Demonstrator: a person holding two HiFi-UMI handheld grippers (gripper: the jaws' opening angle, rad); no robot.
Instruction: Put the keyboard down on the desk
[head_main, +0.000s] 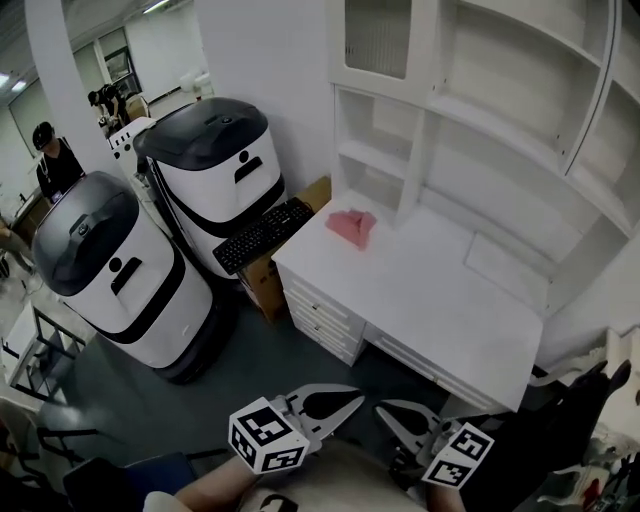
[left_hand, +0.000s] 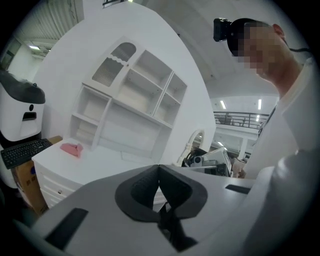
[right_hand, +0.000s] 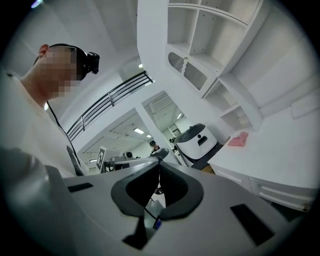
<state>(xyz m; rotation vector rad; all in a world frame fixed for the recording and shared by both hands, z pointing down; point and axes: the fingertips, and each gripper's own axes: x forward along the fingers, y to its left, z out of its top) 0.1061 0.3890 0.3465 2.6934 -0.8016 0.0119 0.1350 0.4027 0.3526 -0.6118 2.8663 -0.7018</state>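
Two empty grippers, jaws pressed together: left gripper (head_main: 352, 400), right gripper (head_main: 385, 410). Black keyboard (head_main: 263, 235) lies on a cardboard box (head_main: 264, 286) beside the desk (head_main: 430, 300). Probably light, stiff, long, so I'd pinch both short ends to stop it tipping.

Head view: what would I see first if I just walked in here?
Two big white machines with dark tops stand at the left. A black keyboard lies on a box between them and the white desk, which has a pink cloth on it. At the bottom, the left gripper and the right gripper are shut and empty.
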